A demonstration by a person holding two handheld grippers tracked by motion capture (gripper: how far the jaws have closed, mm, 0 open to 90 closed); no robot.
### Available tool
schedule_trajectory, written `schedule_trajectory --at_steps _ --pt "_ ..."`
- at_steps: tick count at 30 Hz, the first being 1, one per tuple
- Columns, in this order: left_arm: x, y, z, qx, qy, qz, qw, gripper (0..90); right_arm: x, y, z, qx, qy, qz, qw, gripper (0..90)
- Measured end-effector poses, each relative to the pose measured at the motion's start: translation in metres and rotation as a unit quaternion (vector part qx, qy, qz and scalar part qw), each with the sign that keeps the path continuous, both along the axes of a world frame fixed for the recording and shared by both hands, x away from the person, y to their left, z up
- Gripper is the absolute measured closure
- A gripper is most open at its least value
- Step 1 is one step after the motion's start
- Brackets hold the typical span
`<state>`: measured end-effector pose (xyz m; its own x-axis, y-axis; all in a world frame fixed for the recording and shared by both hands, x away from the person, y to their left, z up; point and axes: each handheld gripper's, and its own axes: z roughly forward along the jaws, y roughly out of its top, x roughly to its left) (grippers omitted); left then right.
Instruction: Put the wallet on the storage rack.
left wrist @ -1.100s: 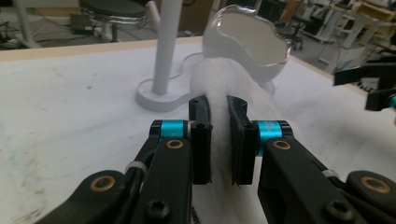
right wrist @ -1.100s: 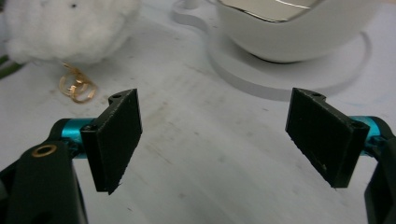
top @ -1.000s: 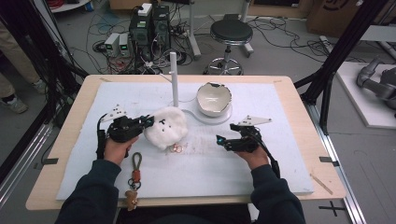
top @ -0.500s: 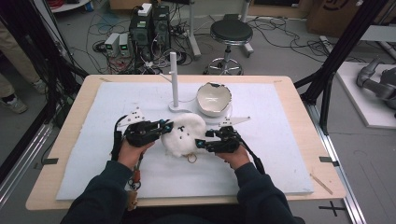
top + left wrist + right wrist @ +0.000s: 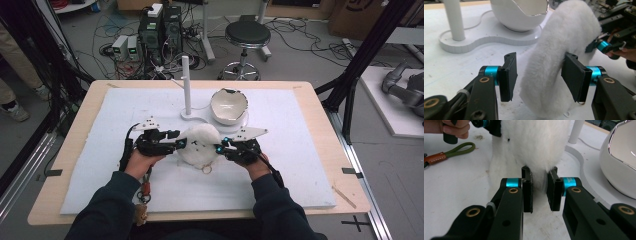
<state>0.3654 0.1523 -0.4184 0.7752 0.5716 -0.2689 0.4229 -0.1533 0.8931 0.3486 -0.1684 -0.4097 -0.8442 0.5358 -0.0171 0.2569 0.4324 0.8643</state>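
We see the plush (image 5: 200, 145) at frame centre on the worktop (image 5: 310, 165), below the bowl (image 5: 228, 106): right gripper (image 5: 539, 185) just closed, pinching its fur, left gripper (image 5: 539, 75) just opened, jaws loosely astride its other side.

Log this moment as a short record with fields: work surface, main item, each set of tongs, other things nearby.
surface: white mat on a wooden table
main item: white fluffy plush, mid-mat, between both tongs
left tongs: jaws have just been opening; plush sits between them, left pad apart from the fur
right tongs: jaws have just been closing; pinched on the plush's edge
behind plush: white post on its base, cracked white egg-shaped bowl
near edge: olive strap with brown leather tab
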Motion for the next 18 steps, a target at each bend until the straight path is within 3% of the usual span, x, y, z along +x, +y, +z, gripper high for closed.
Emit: schedule_trajectory --at_steps 1,3,4,5,9,11,12,14,16,17,18 --pt "0.000 -0.001 0.000 0.002 0.001 -0.011 0.9999 49.6 0.000 0.000 0.000 0.001 -0.003 0.001 1.0000 78.2" --pt "-0.002 -0.002 0.000 0.008 -0.005 -0.021 0.9997 67.5 0.000 0.001 0.000 0.002 -0.003 0.001 1.0000 77.8" --pt "-0.004 -0.003 0.001 0.024 -0.025 -0.030 0.9989 74.3 0.000 0.000 0.000 0.003 -0.002 0.002 1.0000 76.8" --pt "-0.004 -0.003 0.001 0.024 -0.025 -0.030 0.9989 76.5 0.000 0.000 0.000 0.003 -0.002 0.002 1.0000 76.8" --pt "-0.006 0.001 0.005 -0.015 -0.053 -0.051 0.9972 79.1 0.009 -0.007 -0.004 0.036 0.049 -0.017 0.9980 45.1" --pt "-0.007 0.002 0.006 -0.025 -0.058 -0.058 0.9963 79.1 0.014 -0.008 -0.008 0.047 0.075 -0.017 0.9959 41.0" --pt "-0.007 0.002 0.006 -0.041 -0.059 -0.073 0.9948 79.1 0.015 -0.008 -0.010 0.056 0.088 -0.016 0.9944 39.1" --pt "-0.007 0.000 0.006 -0.038 -0.055 -0.080 0.9946 79.0 0.016 -0.006 -0.011 0.064 0.096 -0.002 0.9933 41.0" --pt "-0.007 -0.003 0.004 -0.026 -0.050 -0.071 0.9959 78.3 0.013 -0.004 -0.010 0.057 0.083 0.015 0.9948 59.2" --pt "-0.007 -0.003 0.004 -0.026 -0.050 -0.071 0.9959 75.5 0.013 -0.004 -0.010 0.057 0.083 0.015 0.9948 59.2" --pt "-0.005 -0.002 0.004 -0.015 -0.037 -0.042 0.9983 68.8 0.010 -0.004 -0.006 0.051 0.066 0.018 0.9963 70.4"
